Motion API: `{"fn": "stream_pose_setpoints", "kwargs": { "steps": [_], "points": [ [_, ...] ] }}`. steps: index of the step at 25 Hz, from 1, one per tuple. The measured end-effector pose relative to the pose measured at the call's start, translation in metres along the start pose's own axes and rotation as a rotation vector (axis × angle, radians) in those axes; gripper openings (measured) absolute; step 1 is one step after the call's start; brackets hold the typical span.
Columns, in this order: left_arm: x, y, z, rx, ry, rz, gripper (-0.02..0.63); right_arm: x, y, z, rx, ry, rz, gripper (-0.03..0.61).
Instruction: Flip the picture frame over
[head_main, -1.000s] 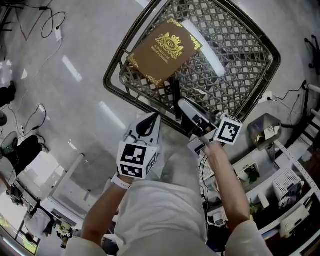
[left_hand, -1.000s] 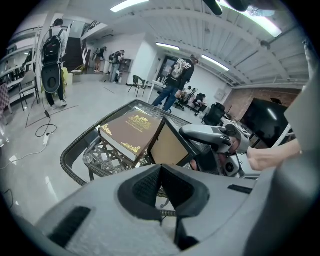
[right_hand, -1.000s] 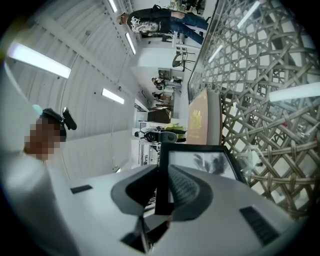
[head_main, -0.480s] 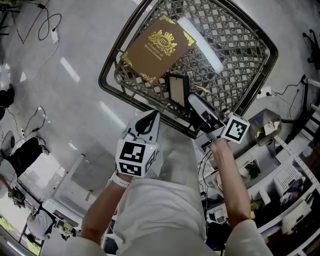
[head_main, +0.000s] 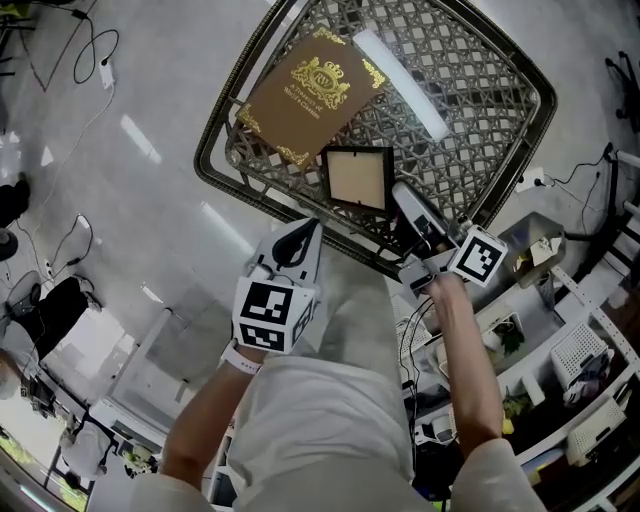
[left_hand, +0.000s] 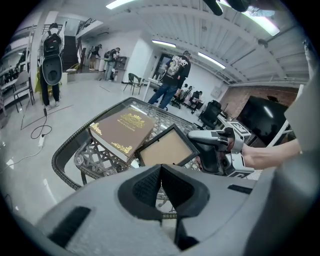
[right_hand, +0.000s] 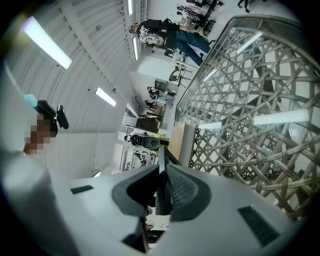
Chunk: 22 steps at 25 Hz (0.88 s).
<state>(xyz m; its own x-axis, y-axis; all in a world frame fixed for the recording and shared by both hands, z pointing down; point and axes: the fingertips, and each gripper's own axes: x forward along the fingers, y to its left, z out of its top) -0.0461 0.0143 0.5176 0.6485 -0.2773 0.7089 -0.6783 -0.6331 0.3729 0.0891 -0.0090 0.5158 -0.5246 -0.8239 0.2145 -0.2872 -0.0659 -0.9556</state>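
A small black picture frame with a tan face is over the wicker glass-topped table, near its front edge. My right gripper is shut on the frame's right edge. In the right gripper view, the thin black edge runs between the closed jaws. The left gripper view shows the frame tilted, with the right gripper on its right side. My left gripper hangs shut and holds nothing. It is just off the table's front rim, below and left of the frame.
A brown book with gold print lies on the table to the left of the frame and behind it. Shelves with clutter stand close on the right. Cables lie on the floor at the far left. People stand far behind.
The frame has gone from edge-on to showing its tan face towards me. My right gripper has shifted a little to the right with it. The left gripper has stayed put.
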Motion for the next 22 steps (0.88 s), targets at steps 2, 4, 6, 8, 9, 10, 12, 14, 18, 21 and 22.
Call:
{"fn": "stream_pose_setpoints", "kwargs": {
  "steps": [2, 4, 6, 8, 9, 10, 12, 14, 18, 21, 22],
  "points": [
    [0.000, 0.002, 0.001, 0.000, 0.000, 0.001, 0.025, -0.002, -0.006, 0.002, -0.017, -0.006, -0.031, 0.060],
    [0.000, 0.004, 0.001, -0.002, 0.001, 0.004, 0.025, -0.004, -0.013, 0.002, -0.032, -0.005, -0.063, 0.058],
    [-0.001, 0.005, 0.002, -0.003, 0.000, 0.006, 0.025, -0.006, -0.020, 0.001, -0.036, -0.003, -0.083, 0.057],
    [-0.002, 0.005, 0.002, -0.003, -0.002, 0.008, 0.025, -0.008, -0.025, 0.000, -0.040, 0.002, -0.102, 0.055],
    [-0.003, 0.005, 0.003, -0.004, -0.003, 0.009, 0.025, -0.009, -0.028, 0.000, -0.042, 0.005, -0.109, 0.055],
    [-0.003, 0.005, 0.003, -0.004, -0.003, 0.009, 0.025, -0.009, -0.030, -0.001, -0.038, 0.006, -0.114, 0.054],
    [-0.004, 0.005, 0.002, -0.004, -0.002, 0.010, 0.025, -0.008, -0.036, -0.002, -0.013, 0.000, -0.114, 0.051],
    [-0.005, 0.006, 0.002, -0.006, -0.002, 0.012, 0.025, -0.007, -0.041, -0.004, 0.007, -0.005, -0.117, 0.049],
    [-0.005, 0.009, 0.001, -0.010, -0.002, 0.014, 0.025, 0.000, -0.053, -0.013, 0.004, 0.022, -0.141, 0.037],
    [-0.005, 0.011, 0.000, -0.011, -0.002, 0.015, 0.025, 0.006, -0.061, -0.020, 0.002, 0.038, -0.164, 0.038],
    [-0.005, 0.011, -0.001, -0.011, -0.002, 0.015, 0.025, 0.006, -0.062, -0.021, -0.001, 0.039, -0.168, 0.037]
  ]
}}
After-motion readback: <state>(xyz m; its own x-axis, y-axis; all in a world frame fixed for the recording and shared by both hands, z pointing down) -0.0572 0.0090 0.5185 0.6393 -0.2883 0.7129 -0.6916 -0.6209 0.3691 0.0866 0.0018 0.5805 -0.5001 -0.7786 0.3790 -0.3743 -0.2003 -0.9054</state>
